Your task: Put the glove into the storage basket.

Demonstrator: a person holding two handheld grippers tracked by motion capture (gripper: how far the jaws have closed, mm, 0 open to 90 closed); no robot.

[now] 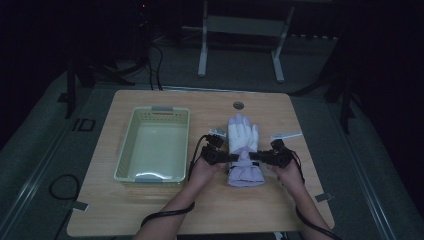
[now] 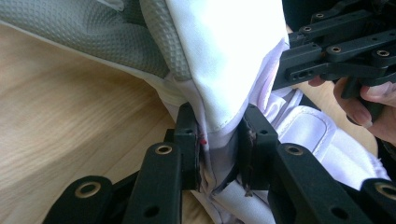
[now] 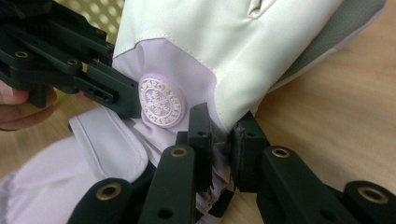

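Fingers (image 2: 187,140) of the left gripper (image 2: 219,154) are clamped on a fold of the glove (image 1: 243,150) at its wrist section; fabric is pinched between both pads. Same on the other side: right gripper (image 3: 219,149) is closed on the glove's wrist edge, just beside the round embossed badge (image 3: 162,101). In the high view, left gripper (image 1: 231,157) and right gripper (image 1: 254,156) are seen meeting the glove from opposite sides, close together.

Glove is lying on the wooden surface (image 1: 150,210), fingertips pointed away from the person, cuff towards them. Basket (image 1: 155,145) is just left of it, nothing seen inside.

Judged step: glove gripped at both sides, probably for a lift into the basket.

Risks:
- Both grips are on thin bunched fabric near an edge. Slip-out is likely if the glove is pulled apart or jerked.
- Only the outer layer may be caught, so the heavier padded part could sag and drag on the surface.
- Hanging fingertips could snag on the basket rim if clearance is kept low.
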